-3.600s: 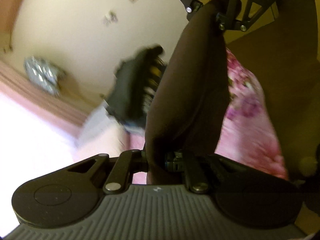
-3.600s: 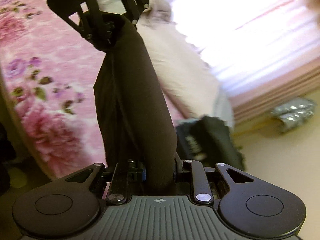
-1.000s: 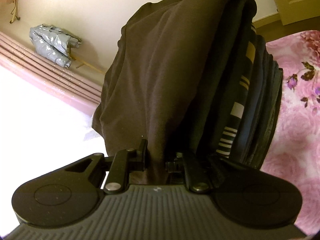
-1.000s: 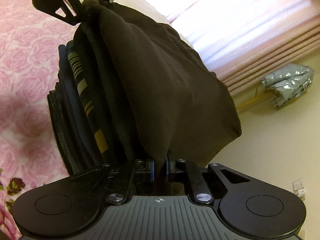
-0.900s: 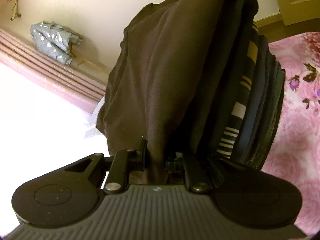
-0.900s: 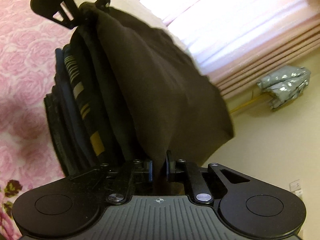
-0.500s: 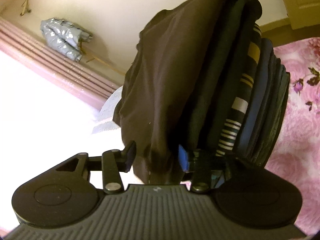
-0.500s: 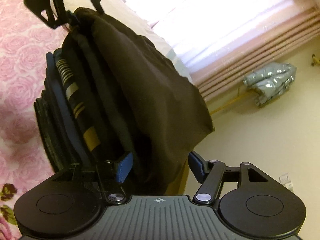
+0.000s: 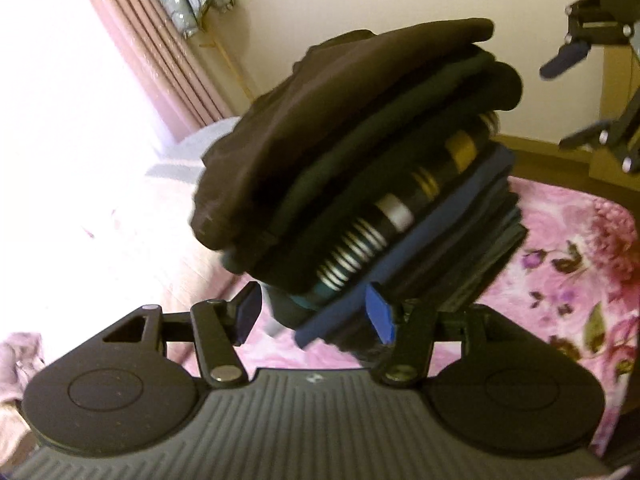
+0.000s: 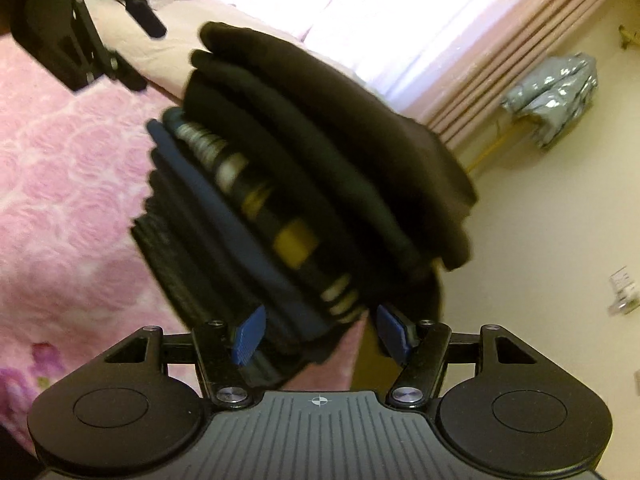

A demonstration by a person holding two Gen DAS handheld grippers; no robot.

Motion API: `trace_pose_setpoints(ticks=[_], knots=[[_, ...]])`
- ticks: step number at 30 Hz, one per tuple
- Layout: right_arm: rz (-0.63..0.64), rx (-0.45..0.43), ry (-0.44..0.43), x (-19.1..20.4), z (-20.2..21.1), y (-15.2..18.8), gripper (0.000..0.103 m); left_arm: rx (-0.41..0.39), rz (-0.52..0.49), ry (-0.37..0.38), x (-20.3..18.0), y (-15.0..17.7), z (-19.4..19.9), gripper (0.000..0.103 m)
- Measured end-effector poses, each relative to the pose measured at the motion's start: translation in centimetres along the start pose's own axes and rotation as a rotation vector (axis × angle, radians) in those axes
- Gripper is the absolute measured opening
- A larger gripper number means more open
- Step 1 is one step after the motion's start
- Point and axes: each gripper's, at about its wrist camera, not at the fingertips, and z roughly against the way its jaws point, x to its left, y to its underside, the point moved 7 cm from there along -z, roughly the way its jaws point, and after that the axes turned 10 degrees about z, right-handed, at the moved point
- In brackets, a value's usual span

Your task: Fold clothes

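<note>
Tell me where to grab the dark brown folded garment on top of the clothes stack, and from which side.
Grip the dark brown folded garment at its rounded folded edge, one corner per hand-held gripper, coming in from the stack's ends. It lies topmost, and its edge overhangs the layers beneath.

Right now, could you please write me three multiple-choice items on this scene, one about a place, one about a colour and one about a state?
1. Where does the dark brown garment lie?
A. on top of the stack of folded clothes
B. on the floor
C. on the window sill

2. What colour is the floral bedspread?
A. green
B. pink
C. grey

3. How is the right gripper?
A. shut on the brown garment
B. out of view
C. open

A: it caps the pile. B: pink roses throughout. C: its blue pads stand apart, pressing nothing.
</note>
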Motion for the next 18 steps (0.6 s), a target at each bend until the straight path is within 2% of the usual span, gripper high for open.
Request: trace_pose_setpoints(ticks=[7, 10, 11, 12, 14, 18], knots=[[-0.042, -0.022, -0.066, 1.5, 0.7, -0.5, 0.064, 0.028, 0.086, 0.008, -0.9, 1.9, 2.1, 0.062], [-0.124, -0.035, -0.108, 1.3, 0.9, -0.7, 0.064, 0.036, 0.152, 0.003, -0.8, 2.5, 3.0, 0.076], [-0.155, -0.041, -0.122, 1.3, 1.0, -0.9, 0.066, 0.033, 0.167, 0.000, -0.9, 2.7, 3.3, 0.083], [-0.185, -0.044, -0.131, 1.2, 1.0, -1.0, 0.076, 0.032, 0.183, -0.001, -0.9, 2.8, 3.5, 0.088], [-0.242, -0.054, -0.144, 1.3, 1.1, -1.1, 0.083, 0.039, 0.214, 0.007, -0.9, 3.2, 3.7, 0.089], [-0.363, -0.034, -0.178, 1.7, 1.5, -1.4, 0.083, 0.053, 0.283, 0.057, -0.8, 3.8, 4.3, 0.094]])
